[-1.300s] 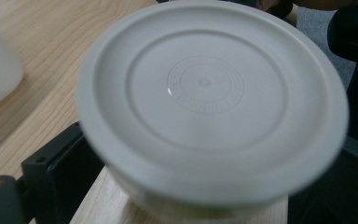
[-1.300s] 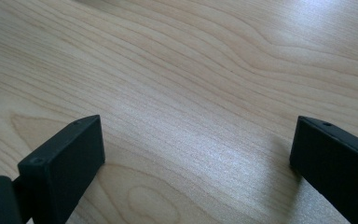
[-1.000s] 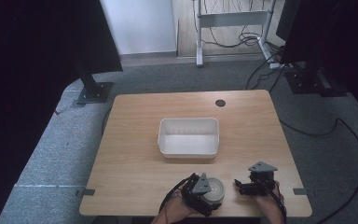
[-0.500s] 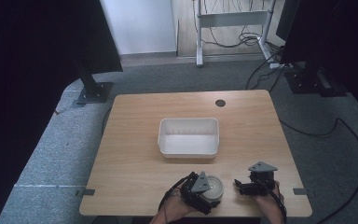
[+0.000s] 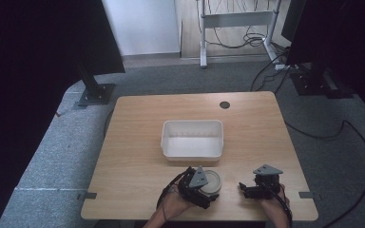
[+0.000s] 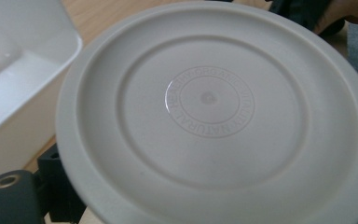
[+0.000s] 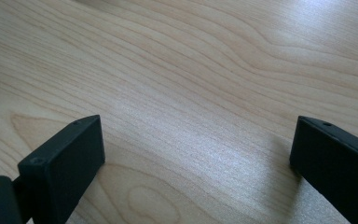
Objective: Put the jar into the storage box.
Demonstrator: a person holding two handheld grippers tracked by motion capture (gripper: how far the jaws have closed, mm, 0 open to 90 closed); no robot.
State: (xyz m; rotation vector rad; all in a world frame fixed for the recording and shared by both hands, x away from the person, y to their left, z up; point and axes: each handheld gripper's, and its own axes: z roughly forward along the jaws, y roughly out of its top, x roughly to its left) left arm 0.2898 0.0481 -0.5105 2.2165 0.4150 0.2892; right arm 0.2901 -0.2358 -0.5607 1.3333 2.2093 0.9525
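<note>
One round lid (image 6: 209, 116) is the thing in hand: it is pale grey-beige plastic, with a raised outer rim, a sunken ring inside it, and a small circle of embossed letters around a dot at its centre. In the high view the lid (image 5: 211, 182) lies just in front of the white tub (image 5: 192, 138), on the near side of the tabletop (image 5: 133, 142), close to the tub but apart from it. The left hand-held gripper (image 5: 196, 186) is at the lid's near left edge; whether its jaws clench the lid I cannot tell, because the lid covers them. The right hand-held gripper (image 7: 196, 154) is released, its two black jaws wide apart over bare wood, to the right of the lid and a little apart from it.
</note>
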